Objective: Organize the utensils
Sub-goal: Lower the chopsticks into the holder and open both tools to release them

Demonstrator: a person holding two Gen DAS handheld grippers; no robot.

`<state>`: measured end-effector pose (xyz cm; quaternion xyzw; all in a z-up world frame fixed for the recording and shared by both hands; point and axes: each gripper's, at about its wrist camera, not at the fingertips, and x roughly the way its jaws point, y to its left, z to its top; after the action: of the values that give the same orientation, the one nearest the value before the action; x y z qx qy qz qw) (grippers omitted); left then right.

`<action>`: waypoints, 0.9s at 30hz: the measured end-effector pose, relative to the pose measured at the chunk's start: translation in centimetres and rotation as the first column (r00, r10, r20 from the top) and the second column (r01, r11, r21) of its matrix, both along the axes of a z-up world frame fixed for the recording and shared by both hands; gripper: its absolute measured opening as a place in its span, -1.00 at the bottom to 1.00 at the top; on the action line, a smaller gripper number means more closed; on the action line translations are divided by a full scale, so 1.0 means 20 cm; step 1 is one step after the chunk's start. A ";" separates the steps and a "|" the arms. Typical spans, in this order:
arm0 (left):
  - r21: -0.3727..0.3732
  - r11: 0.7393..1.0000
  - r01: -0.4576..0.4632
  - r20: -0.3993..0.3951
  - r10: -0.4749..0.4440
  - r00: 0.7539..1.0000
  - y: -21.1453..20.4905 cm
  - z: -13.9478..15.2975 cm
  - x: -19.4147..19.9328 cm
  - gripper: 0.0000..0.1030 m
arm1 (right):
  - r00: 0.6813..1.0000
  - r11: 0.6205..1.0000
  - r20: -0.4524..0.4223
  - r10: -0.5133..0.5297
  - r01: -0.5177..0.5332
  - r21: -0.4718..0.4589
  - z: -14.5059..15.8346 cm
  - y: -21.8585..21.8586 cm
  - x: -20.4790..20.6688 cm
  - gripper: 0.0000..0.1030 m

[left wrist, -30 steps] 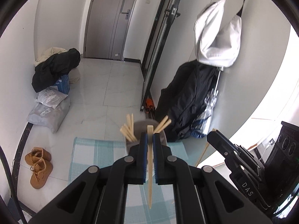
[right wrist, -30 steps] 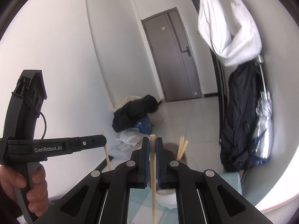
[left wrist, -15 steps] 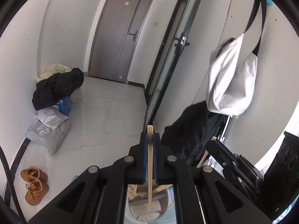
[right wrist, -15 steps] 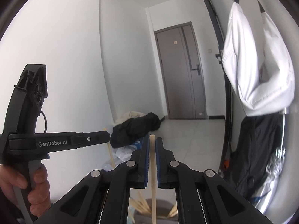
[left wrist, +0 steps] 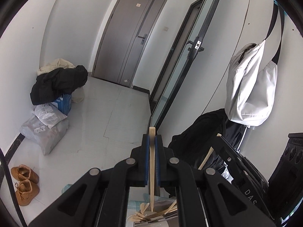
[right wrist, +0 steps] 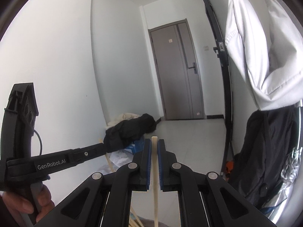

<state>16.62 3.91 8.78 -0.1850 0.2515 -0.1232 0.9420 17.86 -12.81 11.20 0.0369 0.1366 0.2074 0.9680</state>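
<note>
In the left wrist view my left gripper [left wrist: 152, 138] is shut on a pale wooden chopstick [left wrist: 151, 170] that stands upright, its thin tip hanging just over a grey holder cup [left wrist: 161, 220] with several chopsticks in it. To the right in that view is my right gripper [left wrist: 219, 138] with its own chopstick [left wrist: 206, 157]. In the right wrist view my right gripper [right wrist: 155, 141] is shut on an upright chopstick [right wrist: 155, 179]. The cup's rim [right wrist: 144, 223] shows at the bottom edge. The left gripper [right wrist: 102, 148] reaches in from the left, held by a hand [right wrist: 22, 204].
A checked cloth [left wrist: 132, 208] lies under the cup. On the floor beyond are a heap of dark clothes [left wrist: 56, 83], plastic parcels [left wrist: 45, 130] and brown shoes [left wrist: 24, 181]. A white bag [left wrist: 250, 87] and a black coat [left wrist: 204, 130] hang on the right wall.
Both views have swung upward and forward, so the cup has slid from the middle to the bottom edge. Each gripper keeps its chopstick.
</note>
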 end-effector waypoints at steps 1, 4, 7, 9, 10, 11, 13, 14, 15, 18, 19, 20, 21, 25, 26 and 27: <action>-0.003 1.000 0.001 -0.005 -0.001 1.000 0.00 -0.01 0.00 -0.96 | 1.000 1.000 -0.002 0.000 0.000 -0.003 -0.01 0.01 0.01 -0.89; -0.010 1.000 0.012 -0.010 -0.012 1.000 -0.01 -0.02 0.01 -0.96 | 1.000 1.000 -0.009 0.009 -0.009 -0.010 -0.03 0.03 0.02 -0.89; -0.009 1.000 0.022 -0.003 -0.022 1.000 -0.01 -0.03 0.00 -0.96 | 1.000 1.000 -0.007 0.016 -0.016 -0.018 -0.06 0.02 0.01 -0.89; -0.004 1.000 0.031 -0.007 -0.031 1.000 -0.02 -0.05 0.00 -0.96 | 1.000 1.000 -0.014 0.021 -0.021 -0.016 -0.08 0.01 0.00 -0.89; -0.002 0.999 0.036 -0.010 -0.036 0.999 -0.03 -0.05 0.00 -0.96 | 1.000 1.000 -0.019 0.024 -0.025 -0.014 -0.08 0.00 0.00 -0.89; 0.002 0.999 0.043 -0.013 -0.043 0.999 -0.04 -0.06 0.00 -0.96 | 0.999 1.000 -0.026 0.028 -0.028 -0.012 -0.09 0.00 0.00 -0.89; 0.014 0.998 0.065 -0.022 -0.064 0.998 -0.05 -0.08 0.01 -0.96 | 0.999 0.999 -0.035 0.032 -0.033 -0.014 -0.12 0.00 0.00 -0.89; 0.022 0.997 0.069 -0.026 -0.068 0.997 -0.06 -0.09 0.00 -0.96 | 0.999 0.999 -0.040 0.037 -0.037 -0.016 -0.13 0.00 0.00 -0.89; 0.028 0.997 0.068 -0.028 -0.068 0.997 -0.06 -0.09 0.00 -0.96 | 0.998 0.999 -0.046 0.039 -0.040 -0.021 -0.15 0.00 0.00 -0.89; 0.034 0.995 0.092 -0.046 -0.090 0.995 -0.07 -0.11 0.00 -0.96 | 0.997 0.999 -0.065 0.043 -0.045 -0.030 -0.20 0.00 -0.03 -0.89; 0.041 0.994 0.101 -0.058 -0.099 0.993 -0.07 -0.12 0.00 -0.96 | 0.997 0.998 -0.070 0.044 -0.046 -0.033 -0.20 0.00 -0.03 -0.89; 0.047 0.993 0.105 -0.066 -0.102 0.993 -0.08 -0.13 0.00 -0.96 | 0.996 0.998 -0.078 0.047 -0.050 -0.037 -0.22 0.00 -0.03 -0.89; 0.049 0.993 0.110 -0.076 -0.106 0.991 -0.08 -0.14 0.00 -0.96 | 0.995 0.998 -0.085 0.049 -0.053 -0.041 -0.23 -0.01 -0.04 -0.89; 0.049 0.991 0.127 -0.114 -0.120 0.986 -0.08 -0.18 -0.01 -0.96 | 0.992 0.997 -0.112 0.059 -0.065 -0.049 -0.27 -0.01 -0.08 -0.89; 0.049 0.990 0.132 -0.118 -0.125 0.985 -0.08 -0.19 -0.01 -0.96 | 0.991 0.996 -0.119 0.060 -0.067 -0.051 -0.27 0.00 -0.09 -0.89; 0.051 0.988 0.143 -0.129 -0.136 0.982 -0.08 -0.19 -0.01 -0.96 | 0.990 0.996 -0.129 0.061 -0.068 -0.054 -0.28 -0.01 -0.09 -0.89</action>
<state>16.36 2.22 4.94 -0.1461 0.3261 -0.1695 0.9185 16.02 -12.92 5.60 0.0172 0.2049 0.2317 0.9508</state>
